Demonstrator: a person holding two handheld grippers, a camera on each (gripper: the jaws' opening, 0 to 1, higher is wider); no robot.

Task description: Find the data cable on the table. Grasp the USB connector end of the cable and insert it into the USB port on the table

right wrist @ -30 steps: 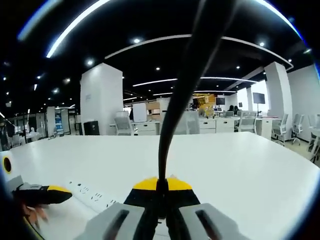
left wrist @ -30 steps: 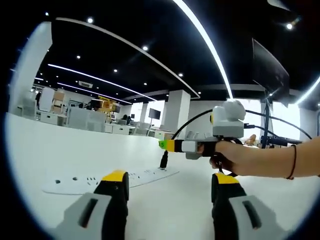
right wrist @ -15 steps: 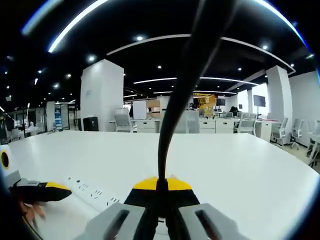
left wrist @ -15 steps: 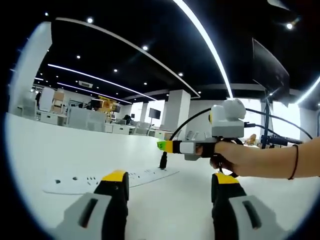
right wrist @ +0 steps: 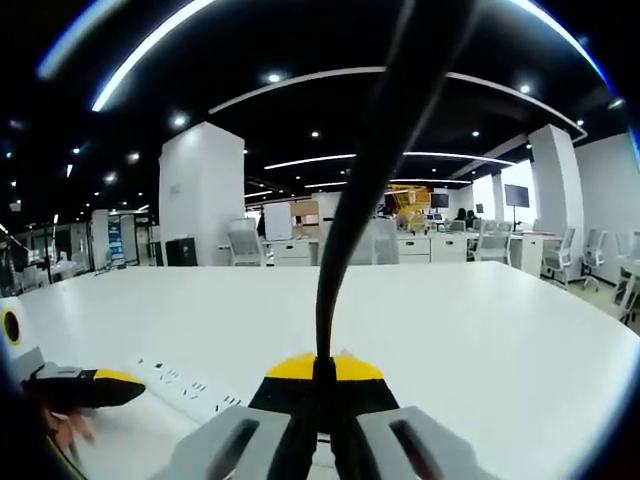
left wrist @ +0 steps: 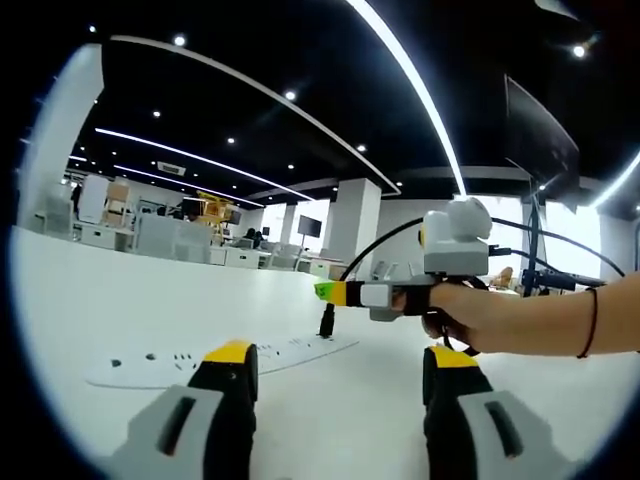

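A black data cable (right wrist: 345, 200) rises from between my right gripper's (right wrist: 322, 372) yellow tips, which are shut on it. In the left gripper view that gripper (left wrist: 326, 291) comes in from the right in a person's hand (left wrist: 470, 315). The cable's connector end (left wrist: 327, 321) hangs down from it, just above the far end of a white power strip (left wrist: 190, 362). I cannot tell whether the plug touches the strip. My left gripper (left wrist: 340, 356) stands open low over the white table (left wrist: 120, 290), near the strip. The right gripper view shows the strip (right wrist: 185, 384) at lower left, with the left gripper (right wrist: 112, 384) beside it.
The cable arcs up and back over the hand (left wrist: 395, 236). A dark monitor (left wrist: 540, 140) hangs at upper right. Desks, chairs and white pillars (right wrist: 200, 195) stand far behind the table. Bare table surface (right wrist: 480, 320) stretches ahead and to the right of the strip.
The right gripper with the cable has edged very slightly left over the strip's end. The left gripper has not moved.
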